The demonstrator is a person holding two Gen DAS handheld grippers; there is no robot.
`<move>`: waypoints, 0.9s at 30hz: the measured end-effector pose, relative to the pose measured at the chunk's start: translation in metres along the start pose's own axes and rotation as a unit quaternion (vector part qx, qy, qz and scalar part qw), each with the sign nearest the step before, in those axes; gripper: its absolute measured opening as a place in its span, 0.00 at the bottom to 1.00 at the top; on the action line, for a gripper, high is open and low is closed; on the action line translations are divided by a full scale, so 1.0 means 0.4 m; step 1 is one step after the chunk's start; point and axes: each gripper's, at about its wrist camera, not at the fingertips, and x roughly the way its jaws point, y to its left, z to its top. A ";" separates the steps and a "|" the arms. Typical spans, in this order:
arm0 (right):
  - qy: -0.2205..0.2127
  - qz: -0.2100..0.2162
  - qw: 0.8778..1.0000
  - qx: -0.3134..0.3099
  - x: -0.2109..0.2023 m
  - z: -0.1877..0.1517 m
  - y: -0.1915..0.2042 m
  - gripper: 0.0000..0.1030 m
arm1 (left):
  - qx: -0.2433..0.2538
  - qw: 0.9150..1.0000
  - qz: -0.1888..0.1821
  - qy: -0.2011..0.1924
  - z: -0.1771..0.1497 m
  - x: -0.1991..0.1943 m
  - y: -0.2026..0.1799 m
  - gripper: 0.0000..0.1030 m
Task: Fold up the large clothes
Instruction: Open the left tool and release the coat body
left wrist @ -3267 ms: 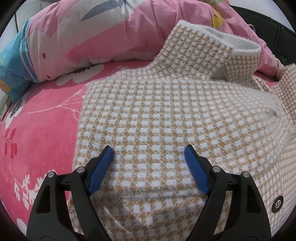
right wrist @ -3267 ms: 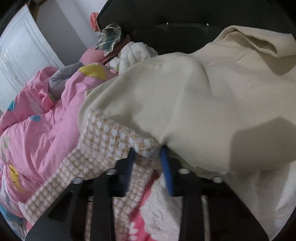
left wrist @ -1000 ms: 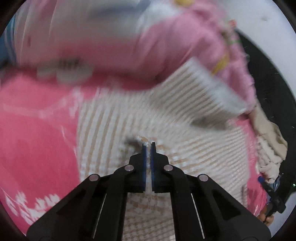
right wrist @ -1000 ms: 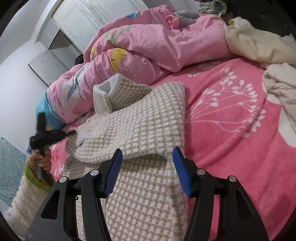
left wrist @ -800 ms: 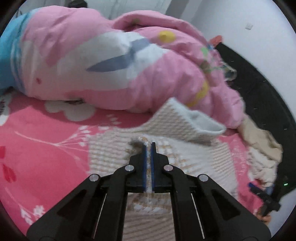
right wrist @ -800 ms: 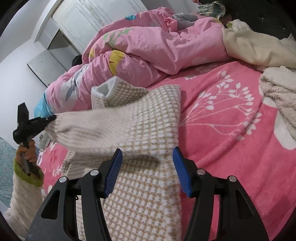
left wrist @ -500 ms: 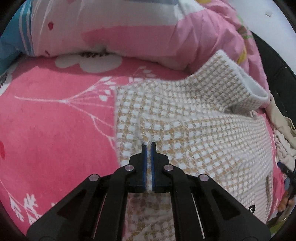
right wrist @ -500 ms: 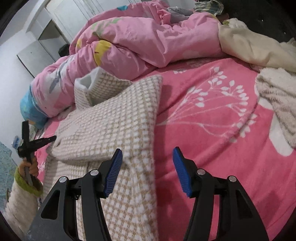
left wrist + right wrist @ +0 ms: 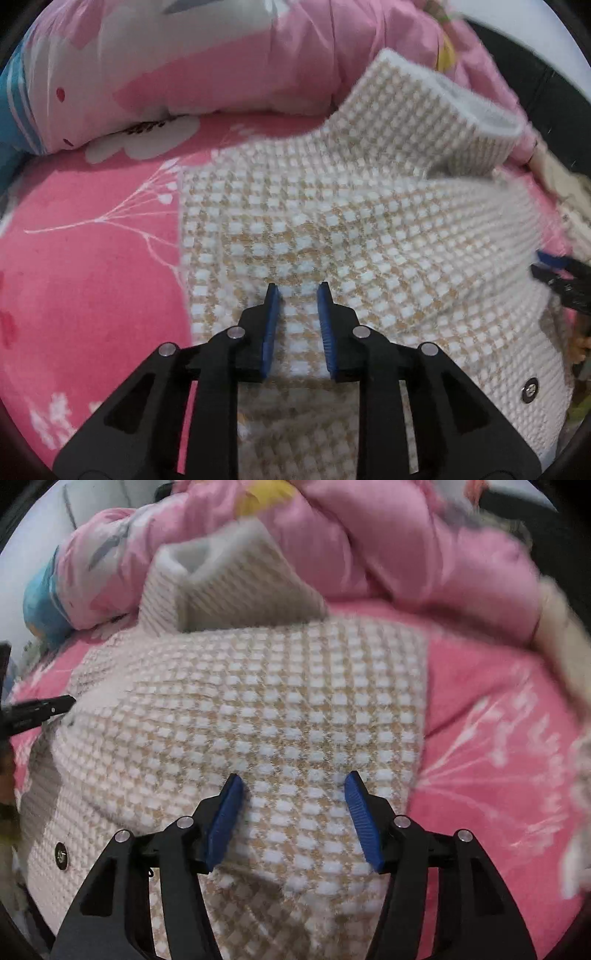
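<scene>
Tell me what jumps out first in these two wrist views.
The tan-and-white checked knit garment fills both views, spread on the hot-pink floral bedsheet with its collar standing up at the far end. Both grippers hang open just over it: the left gripper with its blue fingers narrowly apart, the right gripper spread wider. Behind lies a bunched pink duvet.

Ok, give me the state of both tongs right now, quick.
Left tongs: partly open over the checked sweater, holding nothing.
Right tongs: wide open above the sweater, holding nothing.
</scene>
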 end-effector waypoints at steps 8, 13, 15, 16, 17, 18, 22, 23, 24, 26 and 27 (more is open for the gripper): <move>-0.028 0.045 0.997 -0.056 -0.077 0.093 0.182 0.55 | 0.019 0.999 -0.017 -0.041 0.046 -0.059 -0.059 0.28; 0.027 -0.003 0.995 -0.093 0.120 0.106 0.277 0.59 | 0.064 0.996 0.065 -0.004 0.030 0.061 -0.116 0.38; 0.022 0.002 0.997 -0.079 0.139 0.111 0.271 0.61 | 0.056 0.997 0.060 -0.010 0.036 0.064 -0.102 0.38; 0.026 0.003 0.997 -0.074 0.129 0.119 0.272 0.60 | 0.052 0.997 0.057 -0.009 0.041 0.062 -0.102 0.38; 0.030 0.000 0.997 -0.067 0.114 0.130 0.275 0.60 | 0.048 0.997 0.054 -0.009 0.051 0.055 -0.102 0.38; 0.032 0.000 0.997 -0.064 0.100 0.139 0.280 0.60 | 0.046 0.997 0.054 -0.011 0.058 0.049 -0.100 0.38; 0.002 0.010 0.997 -0.074 0.074 0.183 0.323 0.60 | 0.048 0.996 0.076 -0.019 0.091 0.038 -0.078 0.38; 0.003 0.004 0.997 -0.075 0.089 0.190 0.326 0.60 | 0.044 0.996 0.079 -0.013 0.095 0.051 -0.072 0.38; 0.010 -0.002 0.997 -0.074 0.123 0.196 0.325 0.60 | 0.039 0.996 0.081 -0.005 0.098 0.073 -0.068 0.38; 0.026 -0.010 0.998 -0.064 0.200 0.199 0.319 0.64 | 0.039 0.995 0.093 -0.013 0.100 0.085 -0.065 0.38; 0.022 -0.011 0.998 -0.060 0.206 0.203 0.318 0.66 | 0.041 0.994 0.100 -0.014 0.102 0.091 -0.069 0.38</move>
